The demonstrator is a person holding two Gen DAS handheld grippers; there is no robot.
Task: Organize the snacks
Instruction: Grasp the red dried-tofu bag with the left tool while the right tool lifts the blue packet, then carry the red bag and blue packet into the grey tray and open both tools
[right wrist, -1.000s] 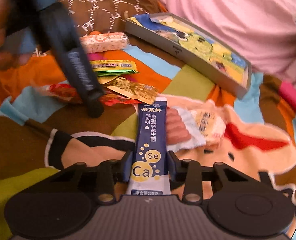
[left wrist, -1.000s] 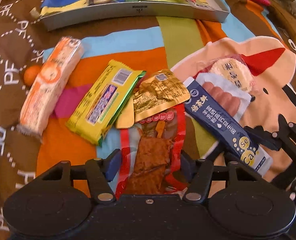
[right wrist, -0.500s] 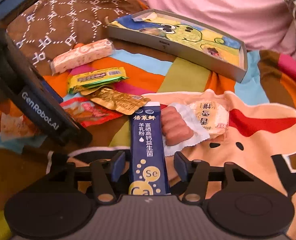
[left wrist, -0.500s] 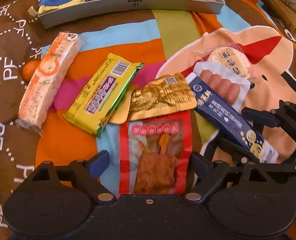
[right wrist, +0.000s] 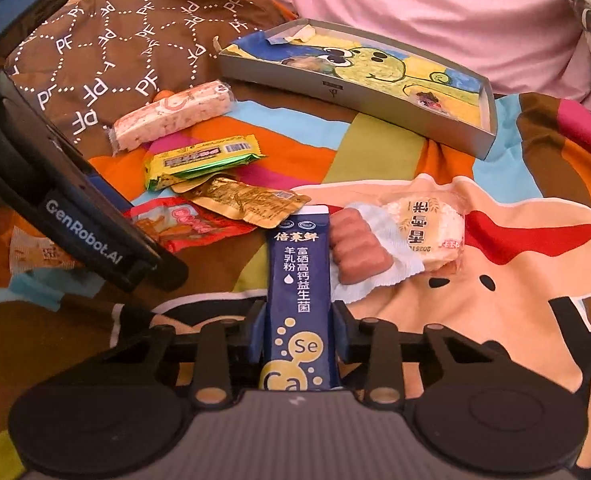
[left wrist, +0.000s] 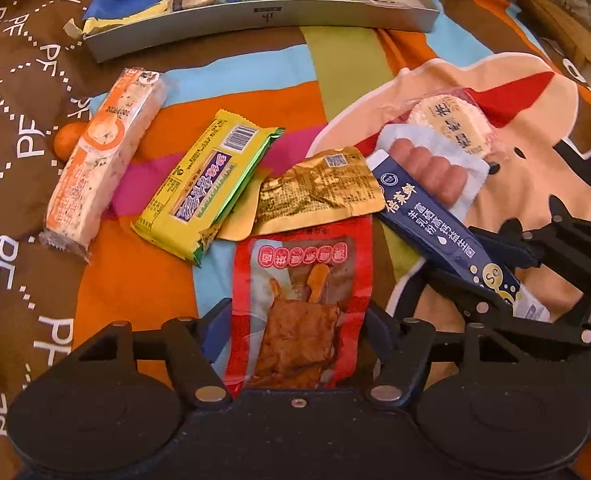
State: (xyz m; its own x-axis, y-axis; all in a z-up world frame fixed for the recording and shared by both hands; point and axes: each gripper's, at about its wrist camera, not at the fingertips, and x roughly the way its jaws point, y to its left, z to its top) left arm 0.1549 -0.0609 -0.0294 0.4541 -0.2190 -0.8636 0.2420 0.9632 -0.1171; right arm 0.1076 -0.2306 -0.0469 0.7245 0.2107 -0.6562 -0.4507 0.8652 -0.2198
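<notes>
A red snack packet (left wrist: 299,280) lies flat on the colourful blanket. My left gripper (left wrist: 297,312) straddles its near end, fingers pressed against both long edges. A dark blue sachet (right wrist: 297,280) marked Se and Ca points away from my right gripper (right wrist: 297,320), which is shut on its near end. In the left wrist view the right gripper (left wrist: 491,276) comes in from the right, holding that blue sachet (left wrist: 427,224). Farther back sits a grey tray (left wrist: 263,20) with a cartoon-printed floor and two small items inside.
Loose on the blanket: an orange-and-white rice bar (left wrist: 99,160), a yellow pack (left wrist: 207,184), a gold pouch (left wrist: 319,188), a pink ridged bar on a white wrapper (left wrist: 427,168), a round rice cracker (left wrist: 451,120) and a small orange fruit (left wrist: 65,142). A pink pillow (right wrist: 415,8) lies behind the tray.
Half a second ago both grippers stood open around their packets. Both have since narrowed onto them. The red packet now lies flatter than one second ago.
</notes>
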